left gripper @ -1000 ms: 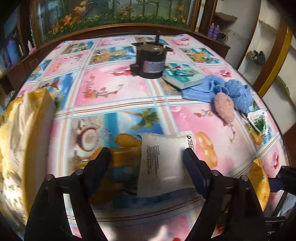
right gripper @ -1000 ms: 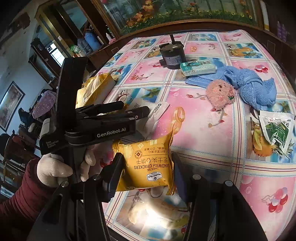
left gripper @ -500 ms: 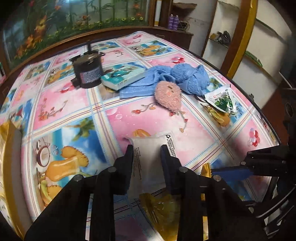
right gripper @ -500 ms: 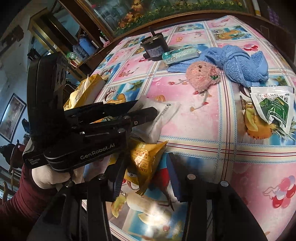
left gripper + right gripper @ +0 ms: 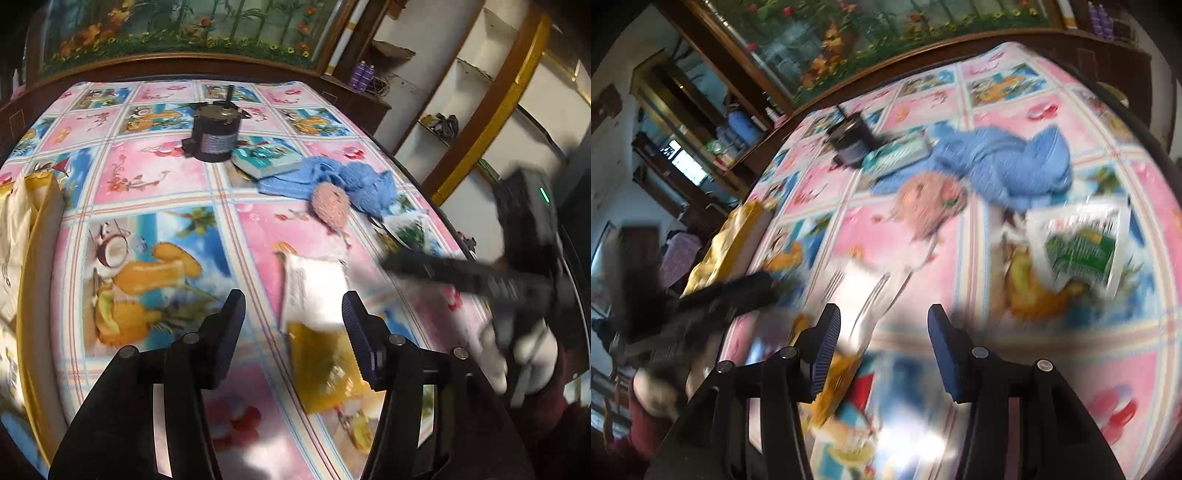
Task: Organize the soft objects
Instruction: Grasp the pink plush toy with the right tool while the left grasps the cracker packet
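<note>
My left gripper (image 5: 293,314) is open and empty above the tablecloth. A white packet (image 5: 314,291) lies just ahead of its right finger, partly over a yellow cracker packet (image 5: 325,365). My right gripper (image 5: 882,332) is open and empty; the white packet (image 5: 864,288) and the yellow packet (image 5: 834,384) lie blurred by its left finger. A pink plush toy (image 5: 328,210) (image 5: 927,203) lies against a crumpled blue towel (image 5: 354,184) (image 5: 1004,162). The right gripper's body shows blurred at the right of the left wrist view (image 5: 480,277).
A black motor (image 5: 216,134) and a teal tissue pack (image 5: 266,162) stand at the back. A green and white sachet (image 5: 1078,247) lies at the right. A yellow bag (image 5: 26,236) sits at the left table edge. Wooden cabinets ring the table.
My left gripper has opened and let go of the white packet, which now lies on the yellow packet. My right gripper has swung away from the yellow packet. Both views are motion-blurred.
</note>
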`<state>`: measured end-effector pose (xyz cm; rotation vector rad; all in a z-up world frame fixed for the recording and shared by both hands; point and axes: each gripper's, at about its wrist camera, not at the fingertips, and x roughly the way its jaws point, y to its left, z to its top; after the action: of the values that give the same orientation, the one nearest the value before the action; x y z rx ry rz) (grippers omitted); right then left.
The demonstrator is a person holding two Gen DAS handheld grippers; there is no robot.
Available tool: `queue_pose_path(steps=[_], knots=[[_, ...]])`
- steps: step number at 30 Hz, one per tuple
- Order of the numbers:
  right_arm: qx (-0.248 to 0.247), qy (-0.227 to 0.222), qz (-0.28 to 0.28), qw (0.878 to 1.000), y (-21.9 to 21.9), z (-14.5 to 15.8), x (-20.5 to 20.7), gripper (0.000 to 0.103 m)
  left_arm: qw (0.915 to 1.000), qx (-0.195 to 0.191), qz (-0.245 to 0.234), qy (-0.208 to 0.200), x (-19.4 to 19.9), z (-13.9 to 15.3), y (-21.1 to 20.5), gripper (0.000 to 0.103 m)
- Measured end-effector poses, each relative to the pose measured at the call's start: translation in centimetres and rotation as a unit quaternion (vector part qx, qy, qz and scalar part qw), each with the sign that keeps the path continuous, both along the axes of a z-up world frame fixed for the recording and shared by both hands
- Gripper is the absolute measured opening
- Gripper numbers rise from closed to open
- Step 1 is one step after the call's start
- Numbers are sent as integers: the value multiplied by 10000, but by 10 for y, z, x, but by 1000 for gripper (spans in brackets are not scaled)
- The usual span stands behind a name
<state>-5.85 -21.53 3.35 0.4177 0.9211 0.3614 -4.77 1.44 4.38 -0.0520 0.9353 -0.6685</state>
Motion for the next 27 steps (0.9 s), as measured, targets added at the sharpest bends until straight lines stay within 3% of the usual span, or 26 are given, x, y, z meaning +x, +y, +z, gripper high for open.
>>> queue_pose_path(steps=[3,7,10,15,18,21,24,27], knots=[[-215,-70,-120,9997,3,8,27,49,9995,216,-177,-173,-17,-5,-15,66],[-724,23,-316,9969,16,8,64,49,9956,764,-406,-372,-28,-16,-45,66],[-1074,230,-441,9930,23,0,86,49,9912,1068,-472,-621,-36,-21,-60,76],[-1226,344,-477,9907,24,-10,100,49,9858,1441,-516,-693,-40,-28,-76,81],[-1291,322,-429,9902,26,-10,101,49,9845,1571,-520,-578,-37,-33,-80,78],[-1367,274,-377,9895,28,-11,100,40,9876,1424,-500,-438,-32,-33,-75,61],[-1215,239,-272,9919,28,-10,96,32,9934,1036,-449,-209,-29,-28,-63,59],[-1122,137,-220,9933,28,-6,85,32,9961,817,-279,-158,-29,-19,-48,59]])
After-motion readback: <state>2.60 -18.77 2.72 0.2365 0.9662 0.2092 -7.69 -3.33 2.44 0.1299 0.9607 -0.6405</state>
